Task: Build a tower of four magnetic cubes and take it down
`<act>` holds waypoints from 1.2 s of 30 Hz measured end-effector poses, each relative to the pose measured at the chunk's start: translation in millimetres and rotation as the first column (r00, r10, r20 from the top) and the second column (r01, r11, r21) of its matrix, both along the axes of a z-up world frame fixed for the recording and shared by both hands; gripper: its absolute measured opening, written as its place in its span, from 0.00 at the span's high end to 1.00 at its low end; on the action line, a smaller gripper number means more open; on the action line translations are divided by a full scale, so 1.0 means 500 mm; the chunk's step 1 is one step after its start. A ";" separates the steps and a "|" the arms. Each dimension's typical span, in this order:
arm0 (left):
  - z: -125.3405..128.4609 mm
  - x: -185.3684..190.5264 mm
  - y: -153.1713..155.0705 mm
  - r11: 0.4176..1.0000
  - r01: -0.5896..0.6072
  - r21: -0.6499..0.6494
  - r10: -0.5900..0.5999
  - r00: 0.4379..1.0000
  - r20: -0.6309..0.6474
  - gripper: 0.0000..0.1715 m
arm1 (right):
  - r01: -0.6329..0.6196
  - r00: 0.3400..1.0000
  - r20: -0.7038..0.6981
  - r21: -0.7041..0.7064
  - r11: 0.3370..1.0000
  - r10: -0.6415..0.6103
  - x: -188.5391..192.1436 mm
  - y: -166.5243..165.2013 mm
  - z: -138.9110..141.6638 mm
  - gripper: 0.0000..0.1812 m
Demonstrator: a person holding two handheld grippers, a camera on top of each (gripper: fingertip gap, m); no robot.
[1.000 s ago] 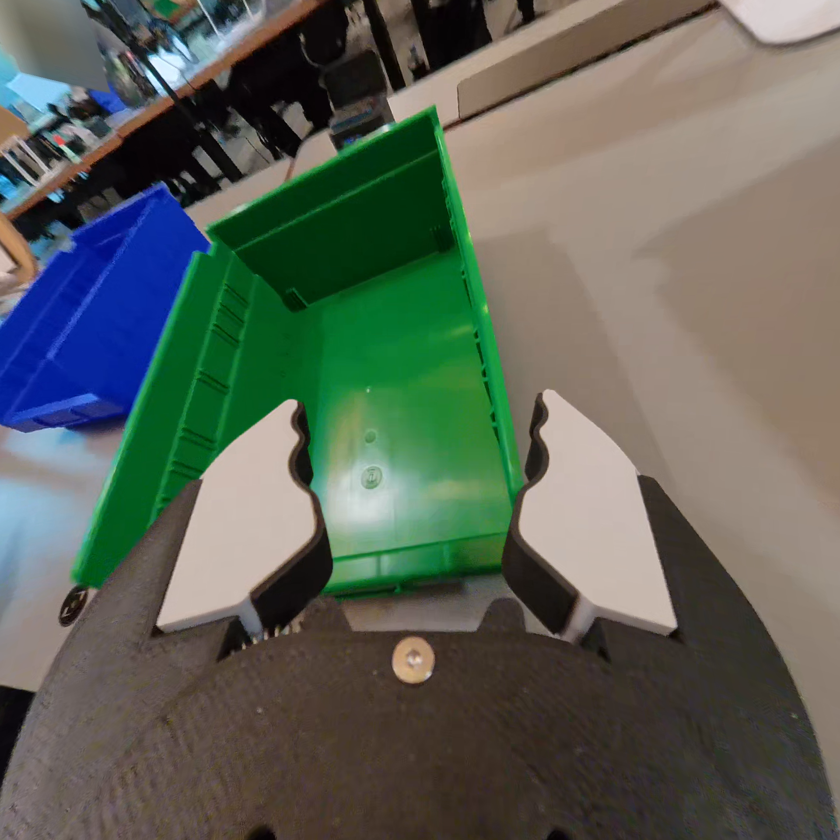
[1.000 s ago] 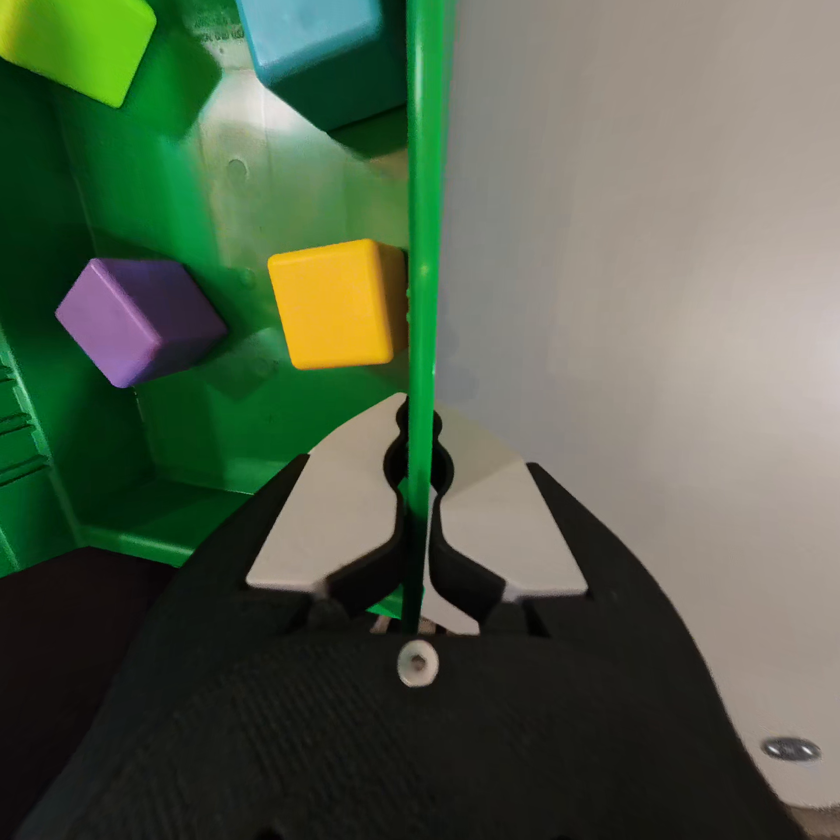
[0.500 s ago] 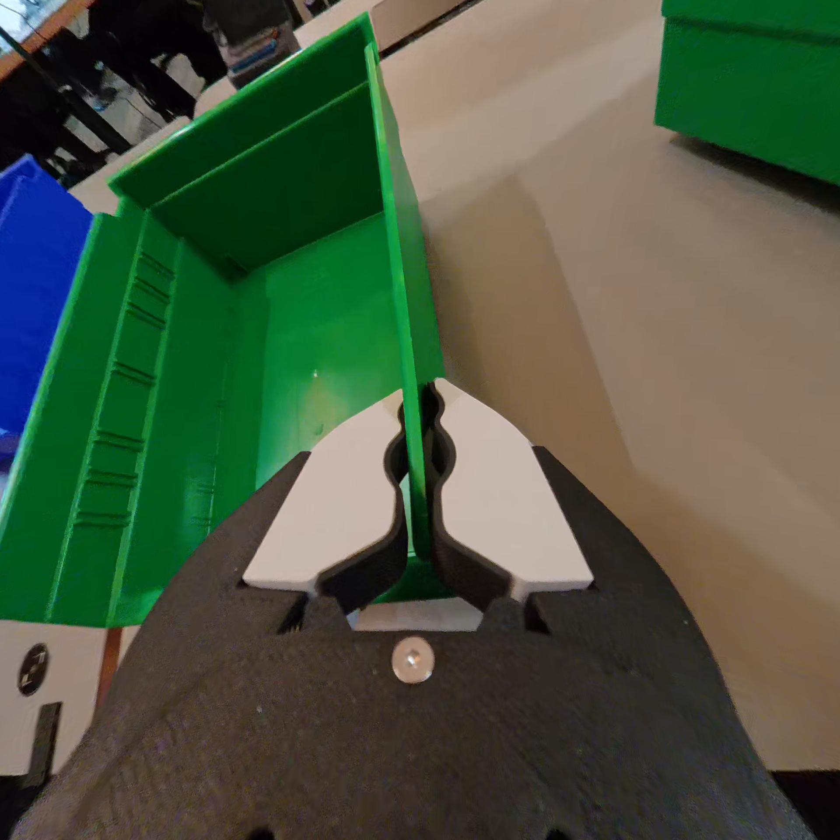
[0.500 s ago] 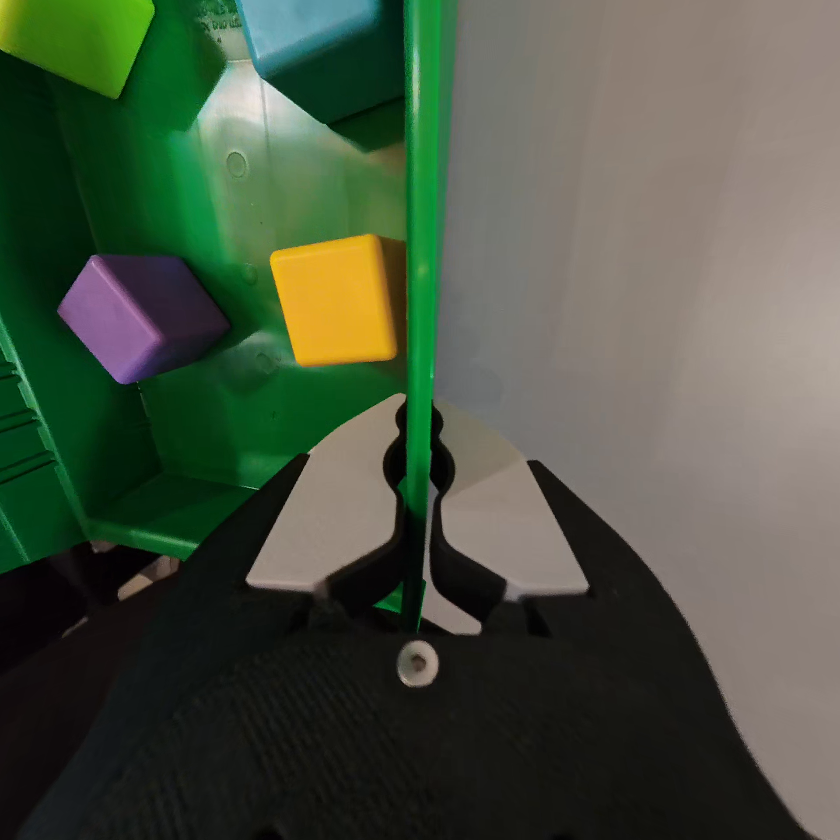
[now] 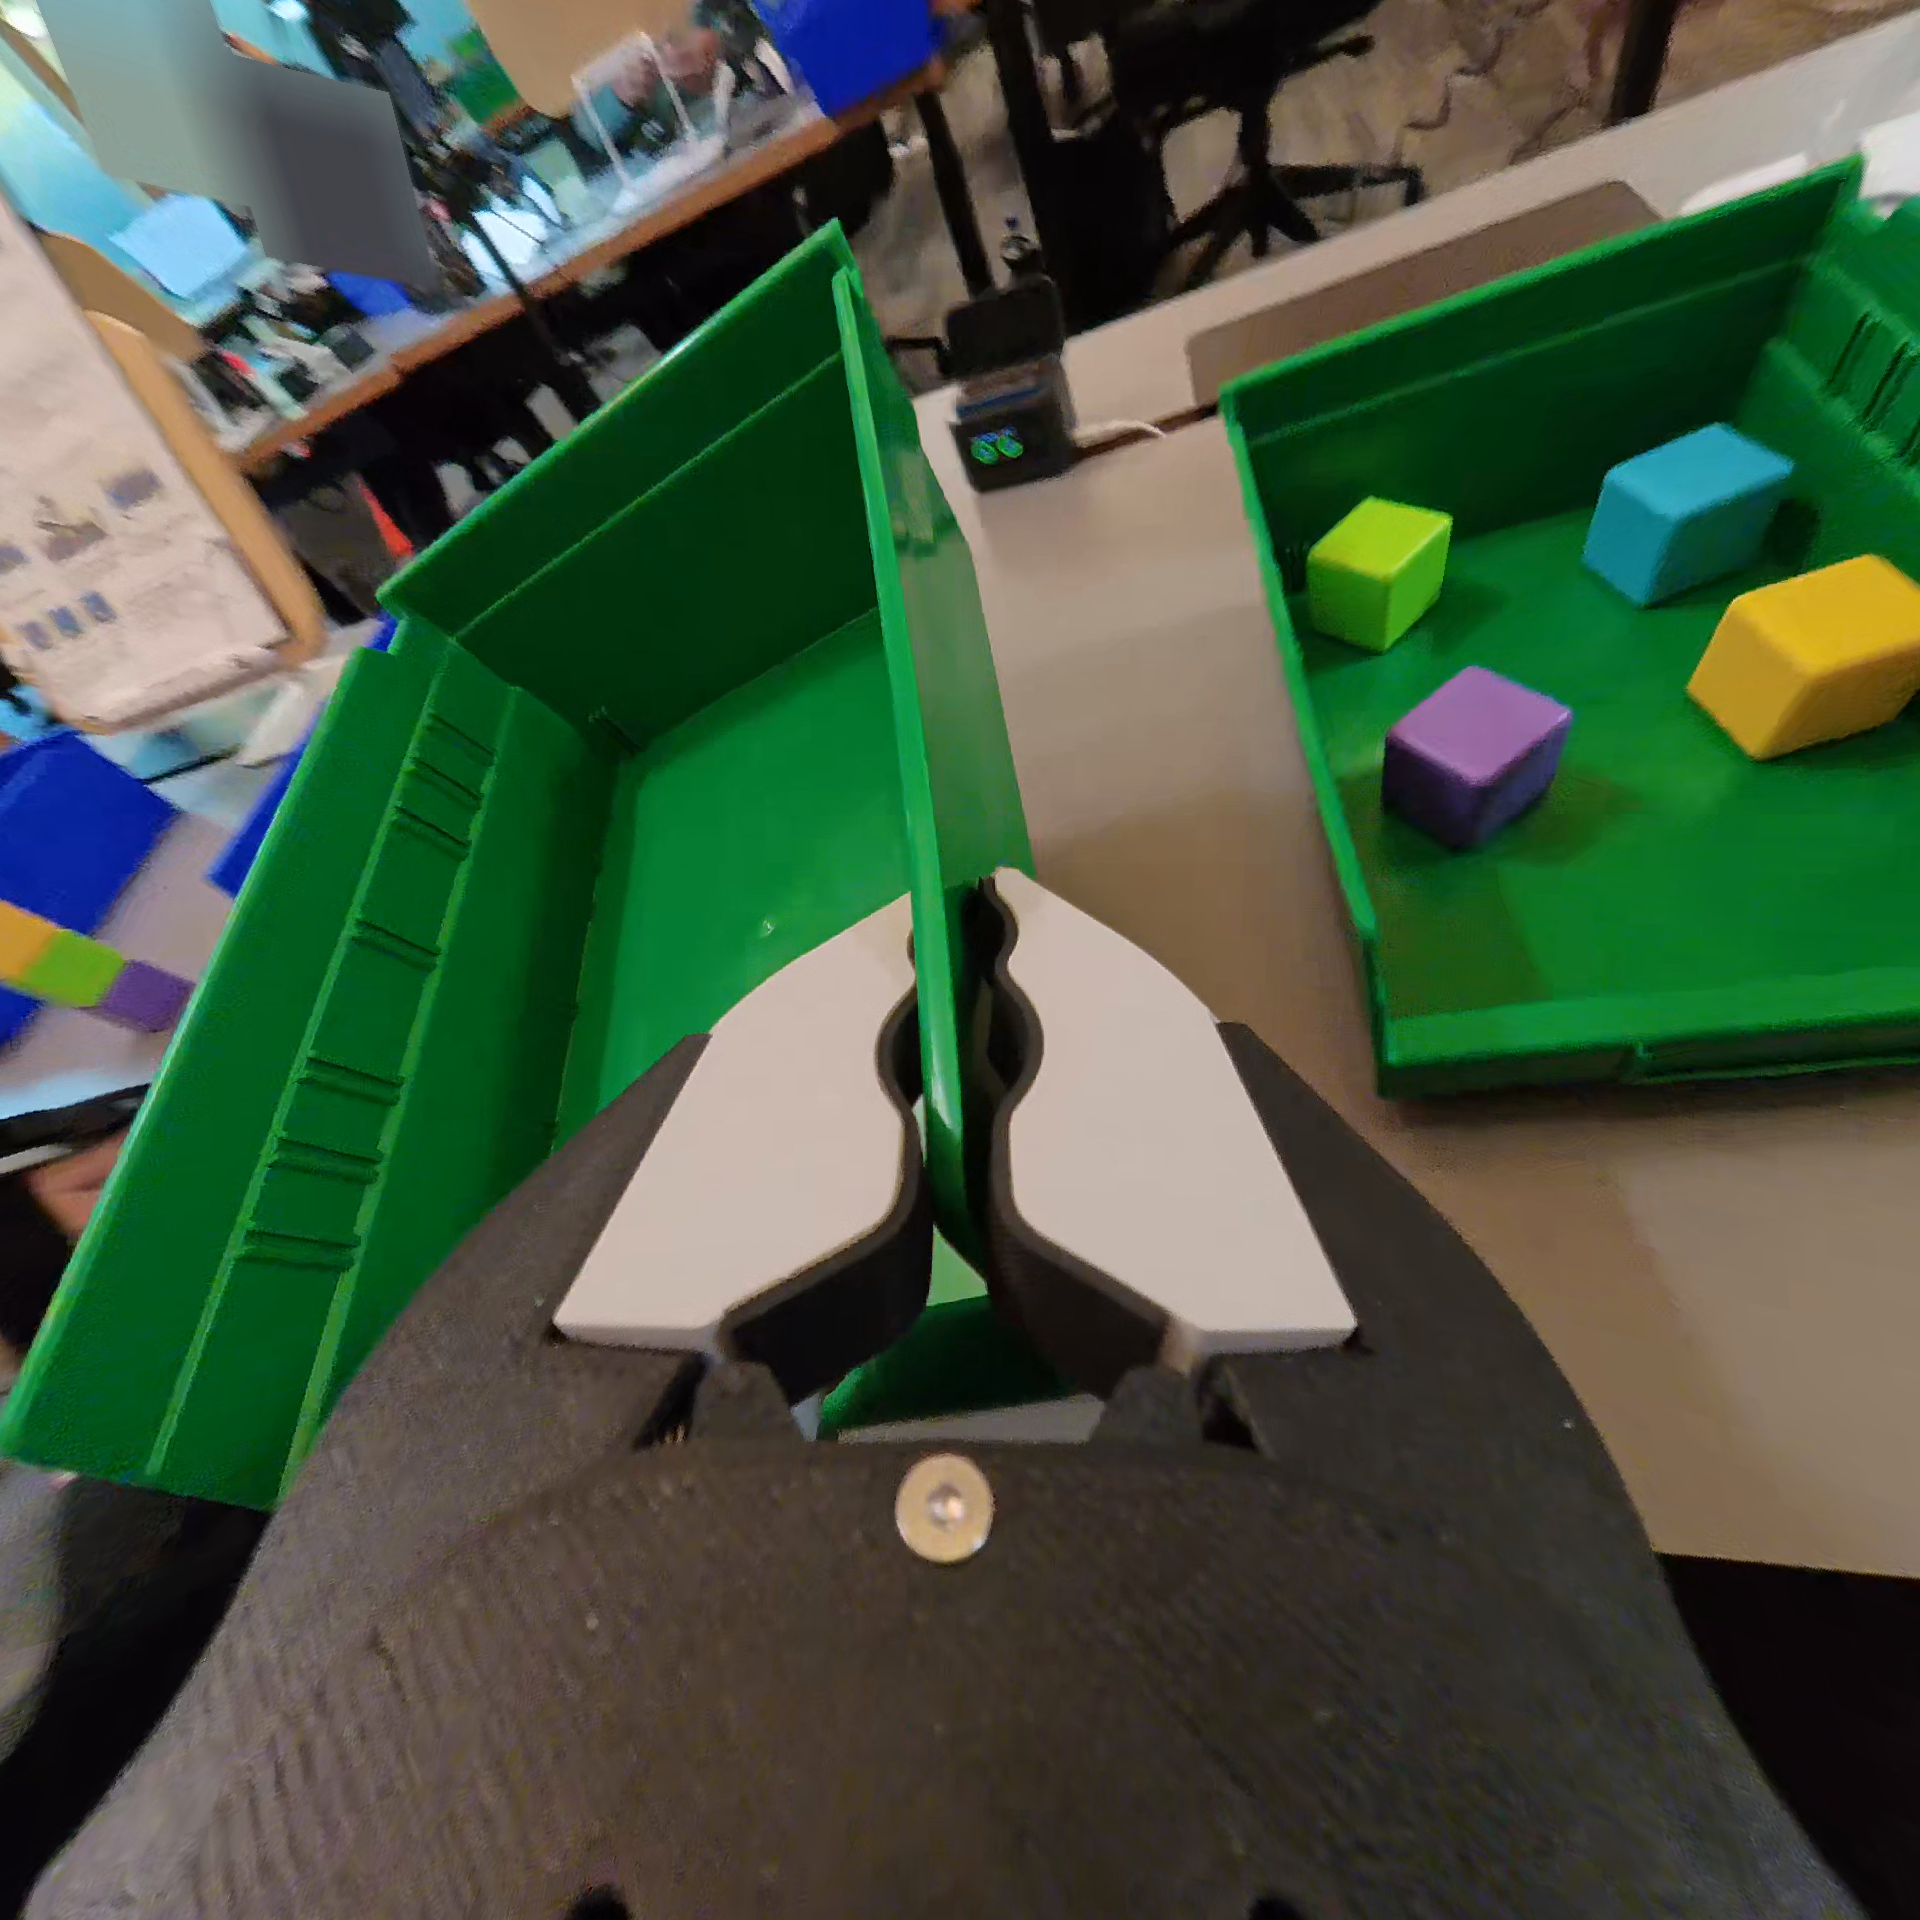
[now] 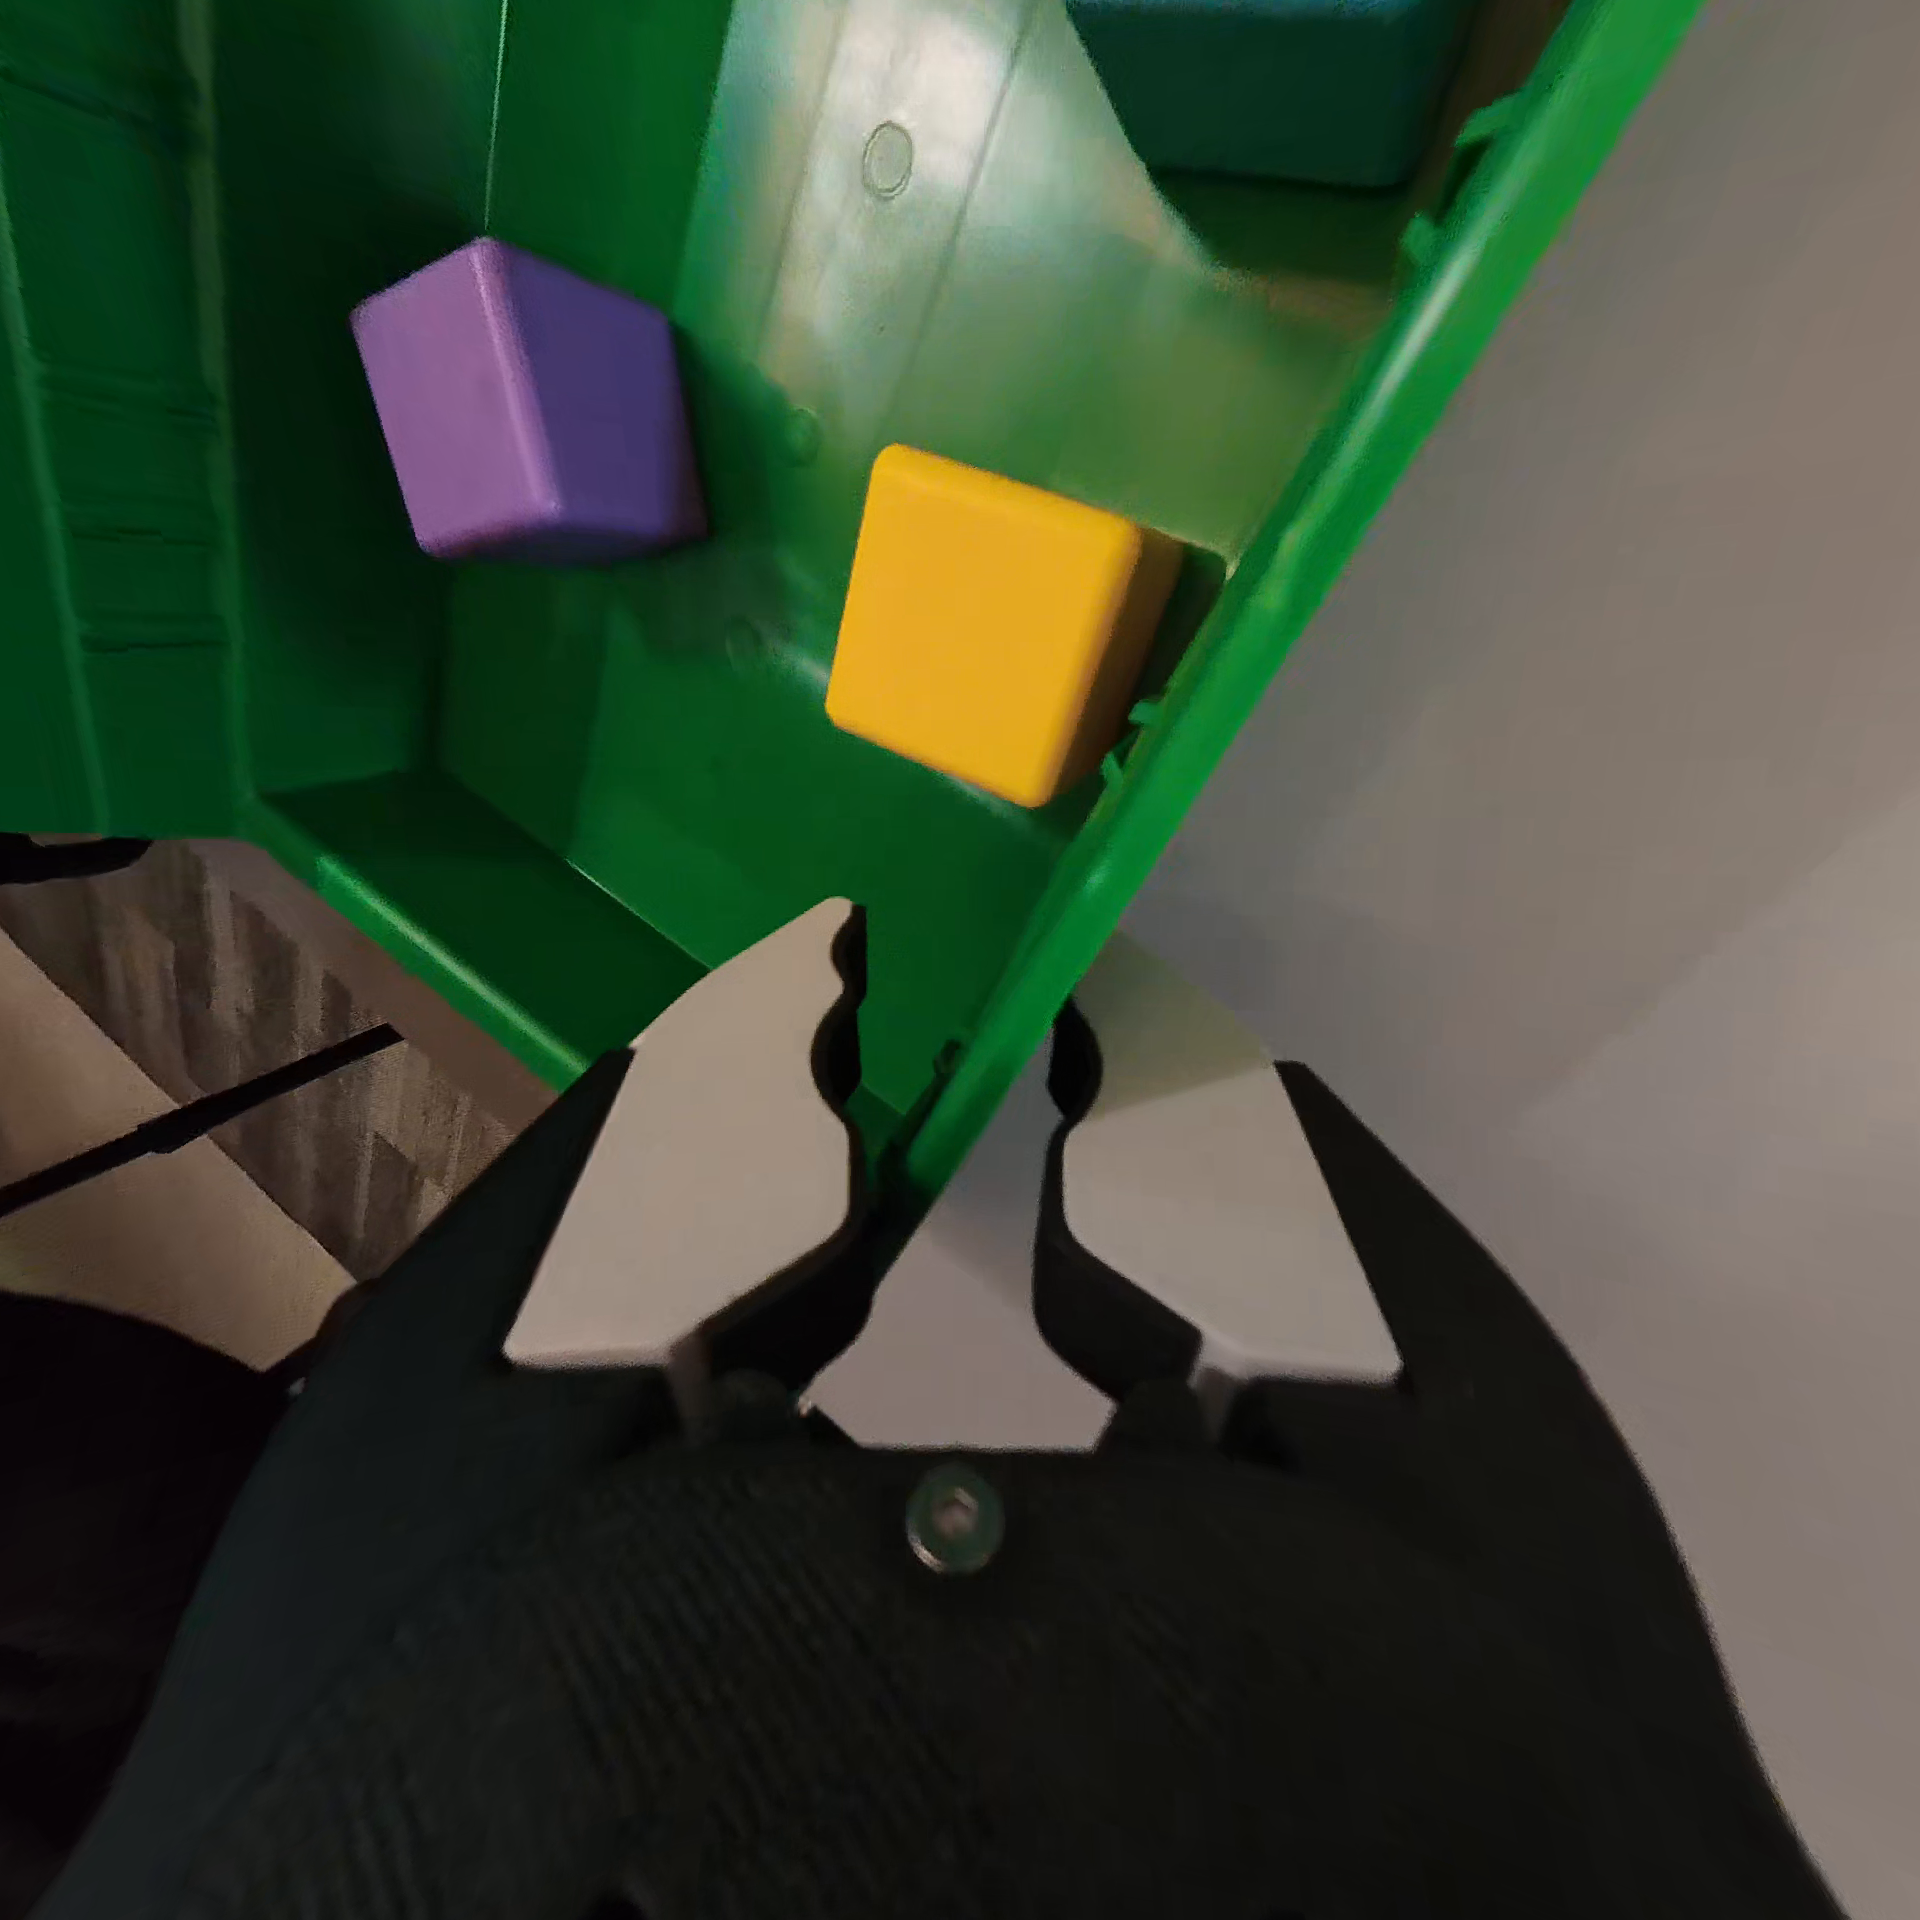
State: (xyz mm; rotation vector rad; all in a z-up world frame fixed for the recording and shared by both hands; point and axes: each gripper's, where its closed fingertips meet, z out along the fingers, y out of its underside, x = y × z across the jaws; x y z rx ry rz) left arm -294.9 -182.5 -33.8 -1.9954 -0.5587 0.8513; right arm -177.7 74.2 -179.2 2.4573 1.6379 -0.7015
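My left gripper (image 5: 951,920) is shut on the right wall of an empty green bin (image 5: 727,790), which looks tilted. A second green bin (image 5: 1662,935) stands to the right on the grey table (image 5: 1143,727) and holds a lime cube (image 5: 1377,571), a blue cube (image 5: 1683,514), a yellow cube (image 5: 1808,655) and a purple cube (image 5: 1475,753). In the right wrist view my right gripper (image 6: 961,956) is open, its jaws either side of that bin's wall (image 6: 1247,644). The purple cube (image 6: 525,400) and yellow cube (image 6: 977,623) lie just ahead, the blue cube (image 6: 1268,94) farther in.
A small black device with a lit screen (image 5: 1008,436) stands behind the bins. Blue bins (image 5: 62,831) and a row of coloured cubes (image 5: 78,971) are at the far left. The table's near edge runs below the right bin. Other desks and chairs stand behind.
My left gripper closed on the empty bin's right wall and swung so the cube bin came into view. My right gripper opened and let go of the cube bin's wall.
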 end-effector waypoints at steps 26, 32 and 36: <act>0.129 0.102 -0.107 0.993 -0.027 0.115 0.030 0.999 -0.031 0.95 | -0.306 0.906 -0.375 -0.257 0.917 0.197 -0.062 -0.203 0.147 0.65; 0.175 0.194 -0.028 0.994 0.091 0.064 -0.086 0.993 -0.082 0.96 | -0.231 0.782 -0.587 0.039 0.972 0.209 0.111 -0.048 0.215 0.60; 0.187 0.291 0.064 0.970 0.233 0.068 -0.228 0.971 -0.065 0.95 | -0.019 0.736 -0.667 0.153 0.988 0.117 0.255 0.093 0.201 0.64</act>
